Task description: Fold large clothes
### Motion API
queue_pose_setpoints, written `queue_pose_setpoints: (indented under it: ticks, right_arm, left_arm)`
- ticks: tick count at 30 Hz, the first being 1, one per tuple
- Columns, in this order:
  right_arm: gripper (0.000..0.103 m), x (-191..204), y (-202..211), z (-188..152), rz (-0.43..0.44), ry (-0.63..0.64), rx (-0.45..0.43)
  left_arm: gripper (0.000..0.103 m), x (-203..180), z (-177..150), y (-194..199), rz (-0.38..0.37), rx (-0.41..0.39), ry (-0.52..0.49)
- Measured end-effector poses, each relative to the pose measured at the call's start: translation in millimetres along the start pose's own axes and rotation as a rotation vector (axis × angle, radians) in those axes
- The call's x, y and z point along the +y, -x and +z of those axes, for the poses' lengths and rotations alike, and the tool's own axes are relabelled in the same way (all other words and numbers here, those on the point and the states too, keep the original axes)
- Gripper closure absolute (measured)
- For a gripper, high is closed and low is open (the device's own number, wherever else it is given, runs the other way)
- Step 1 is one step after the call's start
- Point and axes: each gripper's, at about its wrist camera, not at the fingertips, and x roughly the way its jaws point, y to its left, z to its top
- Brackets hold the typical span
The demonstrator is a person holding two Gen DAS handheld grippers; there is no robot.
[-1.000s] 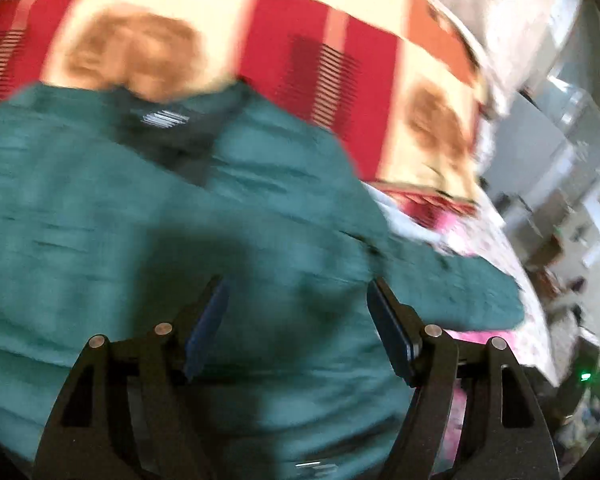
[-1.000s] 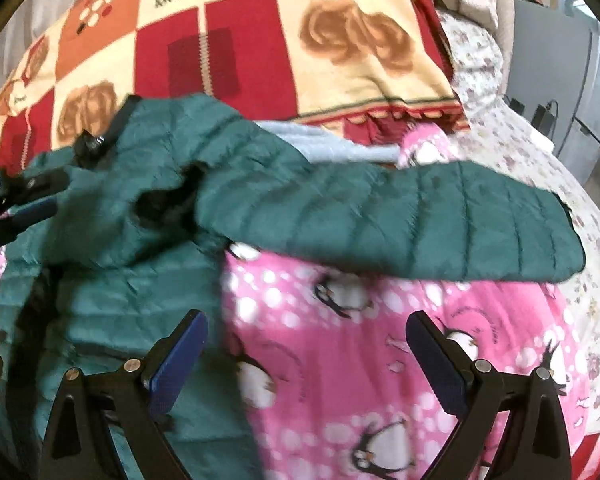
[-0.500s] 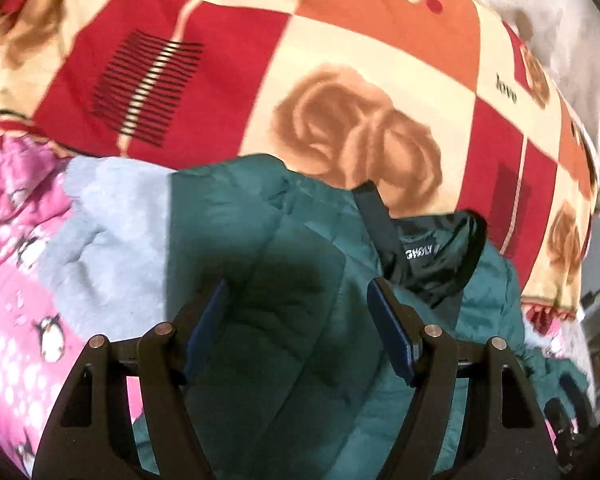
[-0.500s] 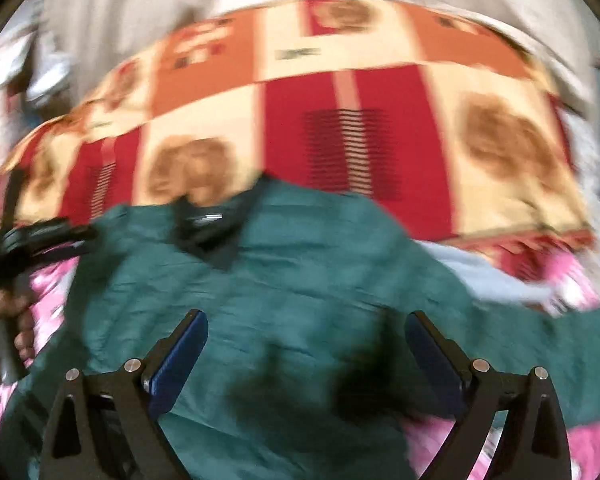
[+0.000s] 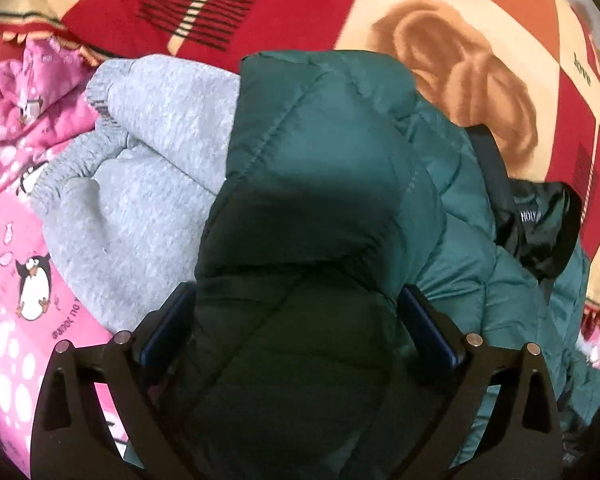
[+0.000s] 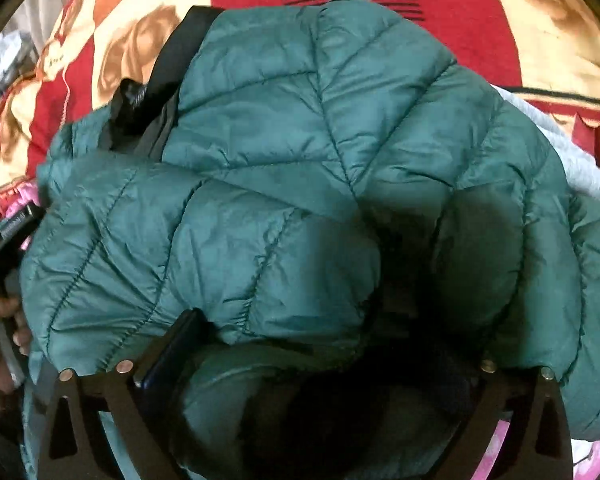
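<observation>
A green quilted puffer jacket [image 5: 340, 168] lies on the bed, its black collar lining [image 5: 540, 224] to the right. In the left wrist view my left gripper [image 5: 296, 320] is open, its blue-padded fingers [image 5: 168, 328] straddling a folded green sleeve or side panel. In the right wrist view the jacket [image 6: 300, 160] fills the frame, bunched and puffed. My right gripper [image 6: 332, 356] is open wide with jacket fabric bulging between the fingers; the right finger is mostly hidden by fabric. The black collar [image 6: 148, 92] shows at upper left.
A grey sweatshirt [image 5: 140, 168] lies under the jacket's left edge. A pink penguin-print sheet [image 5: 16, 240] covers the bed. A red, orange and cream blanket [image 5: 440, 32] lies behind. The person's left hand and gripper [image 6: 0, 272] show at the left edge of the right wrist view.
Both grippers have come down close onto the jacket. The left view swung left, bringing the grey sweatshirt into sight. Jacket fabric now sits between both pairs of fingers.
</observation>
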Motion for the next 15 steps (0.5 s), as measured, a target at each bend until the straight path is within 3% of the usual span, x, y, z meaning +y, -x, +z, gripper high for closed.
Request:
queue_pose_setpoints:
  ticks: [2, 4, 5, 8, 10, 13, 15]
  right_arm:
    - [0.001, 2.6, 2.5, 0.9, -0.005, 0.004, 0.006]
    - [0.009, 5.4, 15.9, 4.5, -0.013, -0.008, -0.013]
    - [0.017, 10.6, 24.7, 2.2, -0.015, -0.017, -0.042]
    - [0.017, 27.7, 74.9, 4.6, -0.005, -0.008, -0.223]
    - [0.014, 44.2, 93.1, 2.5, 0.044, 0.027, -0.282]
    - [0.012, 72.7, 81.5, -5.4, 0.101, 0.094, -0.223]
    - [0.012, 82.3, 58.3, -10.4, 0.089, 0.134, -0.122]
  left_arm:
    - [0.003, -2.5, 1.0, 12.8, 0.004, -0.004, -0.004]
    - [0.003, -0.5, 1.0, 39.0, 0.009, -0.061, -0.014]
    - [0.003, -3.6, 0.7, 54.8, 0.015, -0.097, -0.04]
    - [0.003, -15.1, -7.6, 95.1, -0.003, -0.177, -0.103]
    - [0.003, -23.8, -17.7, 112.7, -0.057, -0.198, -0.105]
    - [0.003, -47.3, -41.1, 111.5, -0.138, -0.15, -0.138]
    - [0.003, -64.3, -51.9, 95.0, -0.119, -0.071, -0.211]
